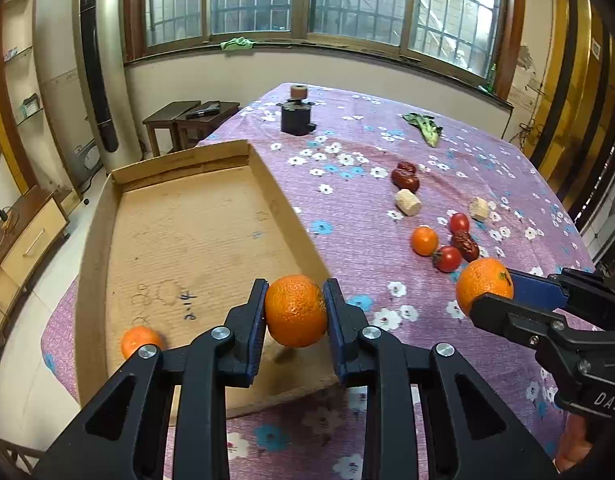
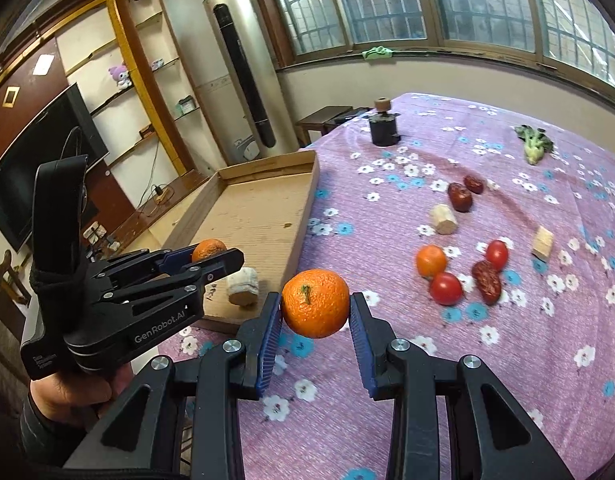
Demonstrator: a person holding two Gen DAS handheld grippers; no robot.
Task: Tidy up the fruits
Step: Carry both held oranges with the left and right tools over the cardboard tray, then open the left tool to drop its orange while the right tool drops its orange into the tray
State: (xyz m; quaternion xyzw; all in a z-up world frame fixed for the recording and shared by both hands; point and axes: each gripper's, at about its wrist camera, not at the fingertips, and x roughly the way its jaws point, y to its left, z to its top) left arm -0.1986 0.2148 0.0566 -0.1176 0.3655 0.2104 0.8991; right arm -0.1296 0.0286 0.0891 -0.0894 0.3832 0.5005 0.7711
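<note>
My left gripper (image 1: 295, 312) is clamped on a round orange mandarin (image 1: 296, 310), blue pads pressing both sides, fruit held clear above the near right edge of the shallow brown cardboard tray (image 1: 195, 216). My right gripper (image 2: 316, 308) is clamped on a second orange mandarin with a green stem (image 2: 315, 303), lifted over the purple flowered tablecloth (image 2: 507, 380), just right of the tray's near corner. Both grippers point downward at a slant.

In the tray: one small orange mandarin (image 1: 140, 341) near the front left corner, partly hidden behind my left gripper's frame, and a pale beige cylindrical chunk (image 2: 243, 286) lying on the tray floor in the right wrist view.

On the cloth, right of the tray, well apart from it: a small orange tangerine (image 1: 424, 240), two red cherry tomatoes (image 1: 447, 258) and (image 1: 459, 223), a wrinkled dark red date (image 1: 465, 245) between them, all close together. Further back, two more dark red dates (image 1: 405, 176) touching, a pale cylindrical chunk (image 1: 407, 201) just in front of them, a pale wedge-shaped chunk (image 1: 479, 208) to the right. A green leafy vegetable (image 1: 425, 128) lies near the far side. A black cylindrical stand with a brown spool on top (image 1: 297, 114) sits at the far edge.

My bare hand (image 2: 73, 392) grips the left gripper's handle.
</note>
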